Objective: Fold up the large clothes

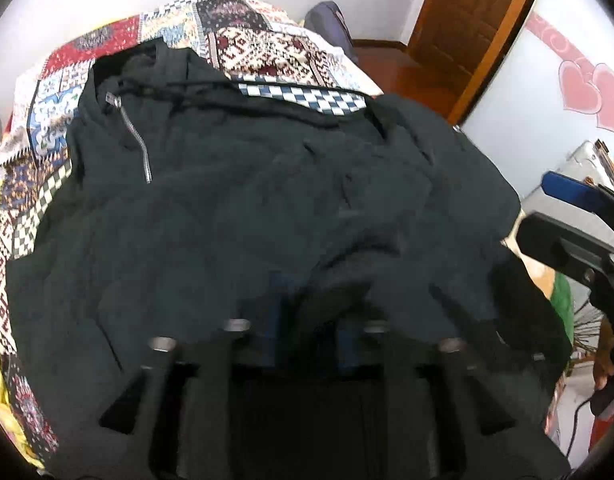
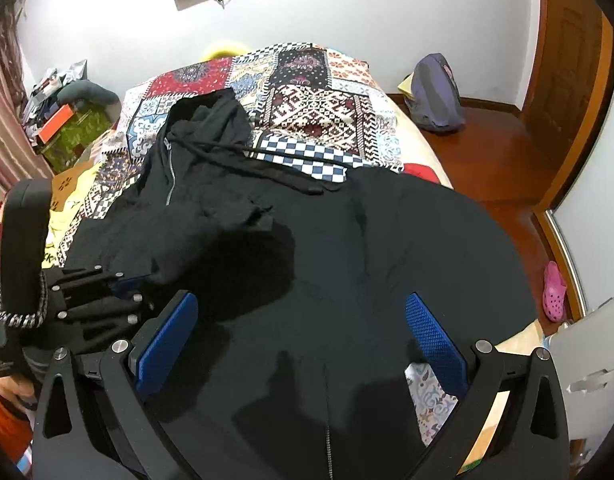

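A large black zip hoodie (image 1: pixel 243 200) lies spread on a bed with a patchwork cover (image 1: pixel 267 44); its hood and silver zipper (image 1: pixel 137 140) point to the far left. It also fills the right wrist view (image 2: pixel 367 248). My left gripper (image 1: pixel 307 308) is shut on a bunched fold of the black hoodie, which drapes over its fingers; it also shows at the left in the right wrist view (image 2: pixel 127 284). My right gripper (image 2: pixel 303 320) is open, blue pads (image 2: pixel 167 336) wide apart just above the hoodie's lower front, holding nothing. It also shows at the right edge of the left wrist view (image 1: pixel 571 216).
The bed's patchwork cover (image 2: pixel 307 92) extends beyond the hoodie. A purple backpack (image 2: pixel 435 92) sits on the wooden floor by the wall, near a wooden door (image 2: pixel 571 60). A pink clog (image 2: pixel 554 290) lies on the floor at right. Clutter and boxes (image 2: pixel 67 120) stand left of the bed.
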`<state>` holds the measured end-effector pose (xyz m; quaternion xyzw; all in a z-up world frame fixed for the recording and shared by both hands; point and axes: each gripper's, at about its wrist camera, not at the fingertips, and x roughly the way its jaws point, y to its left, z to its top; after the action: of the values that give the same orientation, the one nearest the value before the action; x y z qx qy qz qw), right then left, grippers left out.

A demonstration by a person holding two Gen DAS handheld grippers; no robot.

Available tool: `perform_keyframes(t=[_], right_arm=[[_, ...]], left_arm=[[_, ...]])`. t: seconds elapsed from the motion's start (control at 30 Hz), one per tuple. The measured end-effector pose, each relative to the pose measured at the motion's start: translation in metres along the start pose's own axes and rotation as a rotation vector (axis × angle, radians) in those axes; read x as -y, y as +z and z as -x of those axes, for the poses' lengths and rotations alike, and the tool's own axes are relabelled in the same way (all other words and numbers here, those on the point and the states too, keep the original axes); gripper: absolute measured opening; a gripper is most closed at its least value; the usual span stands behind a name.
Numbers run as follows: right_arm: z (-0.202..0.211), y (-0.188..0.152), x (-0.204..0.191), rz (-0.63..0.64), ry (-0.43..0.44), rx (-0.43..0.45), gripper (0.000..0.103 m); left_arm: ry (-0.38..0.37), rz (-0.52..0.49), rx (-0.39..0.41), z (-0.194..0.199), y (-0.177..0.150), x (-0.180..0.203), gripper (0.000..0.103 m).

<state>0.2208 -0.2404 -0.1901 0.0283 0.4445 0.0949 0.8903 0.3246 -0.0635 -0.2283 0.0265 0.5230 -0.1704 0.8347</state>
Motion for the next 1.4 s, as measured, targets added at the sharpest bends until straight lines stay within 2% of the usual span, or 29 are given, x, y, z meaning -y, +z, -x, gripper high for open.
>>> perform_keyframes(t=[0.03,0.1,0.2,0.27,0.47,0.6,0.7,0.9,1.17,1.27,1.4], right_arm=[[-0.001,-0.001,-0.001,0.0,0.003,-0.004,0.103],[-0.003,-0.002,-0.001,-0.003,0.012,-0.016,0.103],[-0.007,-0.003,-0.003,-0.015,0.024,-0.034,0.103],[-0.009,-0.004,-0.004,-0.025,0.044,-0.047,0.103],[-0.019,0.001,-0.01,-0.049,0.08,-0.077,0.103],[-0.028,0.005,-0.008,-0.061,0.071,-0.093,0.103],[-0.03,0.005,0.004,-0.086,0.039,-0.093,0.103],[-0.022,0.002,0.055,-0.187,-0.045,-0.086,0.103],[-0.004,-0.018,0.151,-0.414,-0.15,-0.084,0.103],[-0.005,-0.031,0.185,-0.524,-0.152,-0.099,0.103],[-0.023,-0.044,0.207,-0.63,-0.1,-0.137,0.103]], left_arm=[[-0.01,0.006,-0.002,0.004,-0.002,-0.002,0.058],[-0.03,0.006,0.02,0.017,-0.009,-0.005,0.061],[-0.018,-0.002,0.05,0.037,-0.017,-0.012,0.062],[0.001,0.006,0.082,0.05,-0.022,-0.02,0.069],[0.141,0.088,0.152,0.079,-0.037,-0.076,0.085],[0.245,0.173,0.135,0.076,-0.056,-0.124,0.085],[0.283,0.228,0.101,0.063,-0.07,-0.153,0.085],[0.267,0.315,0.018,0.027,-0.096,-0.189,0.085],[0.289,0.277,0.049,0.018,-0.083,-0.174,0.087],[0.286,0.257,0.056,0.018,-0.075,-0.164,0.087],[0.244,0.234,0.076,0.02,-0.065,-0.147,0.087]])
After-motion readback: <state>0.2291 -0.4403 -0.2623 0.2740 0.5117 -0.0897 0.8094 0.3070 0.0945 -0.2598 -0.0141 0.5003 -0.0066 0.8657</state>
